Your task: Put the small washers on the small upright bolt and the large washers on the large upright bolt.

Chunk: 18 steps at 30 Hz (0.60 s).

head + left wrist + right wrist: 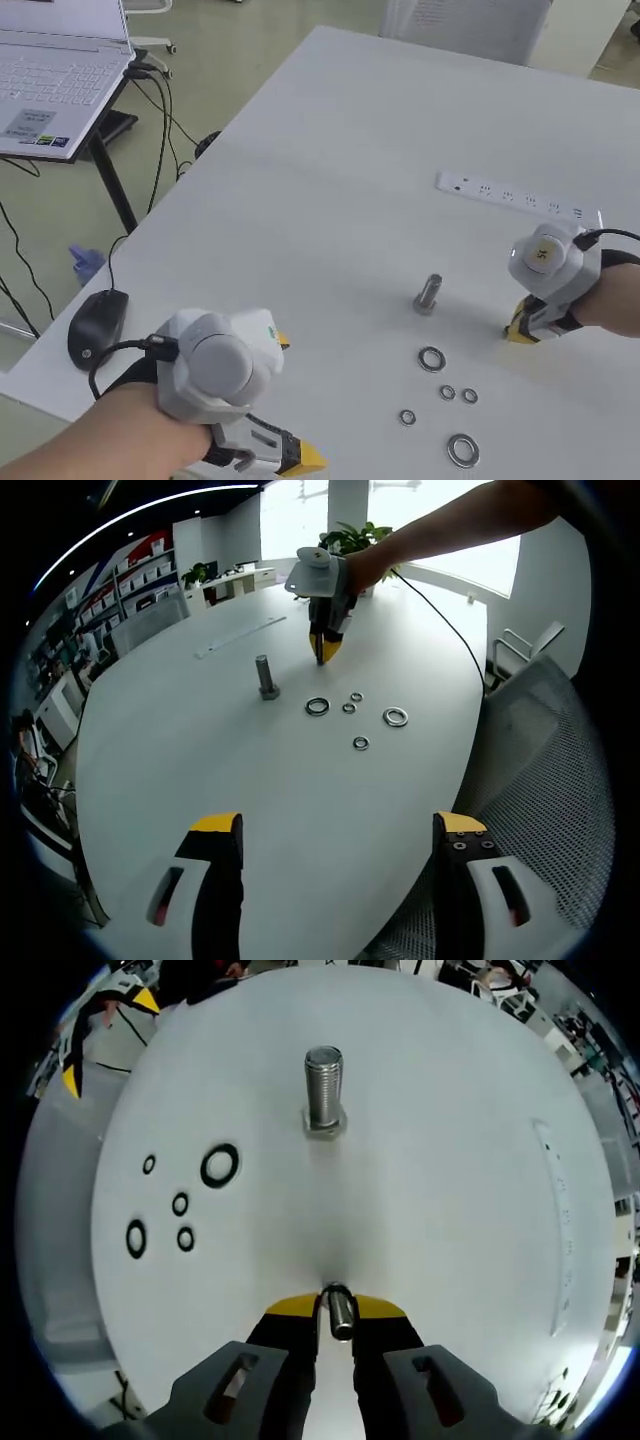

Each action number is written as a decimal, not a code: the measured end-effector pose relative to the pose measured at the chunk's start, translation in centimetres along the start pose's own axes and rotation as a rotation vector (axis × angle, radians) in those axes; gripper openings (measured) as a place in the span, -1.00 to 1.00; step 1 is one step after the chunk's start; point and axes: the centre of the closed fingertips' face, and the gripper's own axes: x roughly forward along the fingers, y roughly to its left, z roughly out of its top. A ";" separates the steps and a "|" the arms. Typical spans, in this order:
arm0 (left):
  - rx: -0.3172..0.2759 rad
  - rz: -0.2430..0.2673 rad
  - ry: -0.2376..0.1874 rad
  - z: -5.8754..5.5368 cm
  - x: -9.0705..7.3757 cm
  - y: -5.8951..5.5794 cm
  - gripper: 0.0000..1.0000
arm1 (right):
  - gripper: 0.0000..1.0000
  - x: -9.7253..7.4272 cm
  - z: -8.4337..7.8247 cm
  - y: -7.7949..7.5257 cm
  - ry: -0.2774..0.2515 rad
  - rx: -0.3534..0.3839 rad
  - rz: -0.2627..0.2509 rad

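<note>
Right gripper [336, 1310] is clamped on the small bolt [342, 1318] near the large bolt [323, 1090]; 5 washers [220, 1165] lie beside it; left gripper [338, 825] stands apart.

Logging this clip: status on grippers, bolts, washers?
Left gripper open, empty. Right gripper shut on small bolt. Large bolt upright, bare. Five washers loose on table, nothing blocking.

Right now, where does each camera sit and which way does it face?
Head view: above the table, looking down; left gripper, right gripper and both forearms show.
Left gripper view: along its open fingers, toward large bolt and washers; right arm shows.
Right gripper view: low, fingers shut on small bolt, facing large bolt.
Shared: both gripper views see large bolt and washers.
</note>
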 end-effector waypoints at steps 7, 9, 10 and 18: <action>0.004 0.008 0.003 -0.1 0.0 0.2 0.53 | -0.74 0.0 0.0 0.0 -0.005 0.001 0.001; 0.005 0.009 0.004 -0.1 0.0 0.2 0.53 | -0.74 0.0 0.0 0.1 -0.007 0.002 0.001; 0.002 0.008 0.002 -0.1 0.0 0.1 0.53 | -0.74 0.0 0.0 0.1 -0.008 0.003 0.002; 0.000 0.007 0.009 -0.4 0.1 0.2 0.51 | -0.72 0.0 0.1 0.2 -0.015 -0.009 0.005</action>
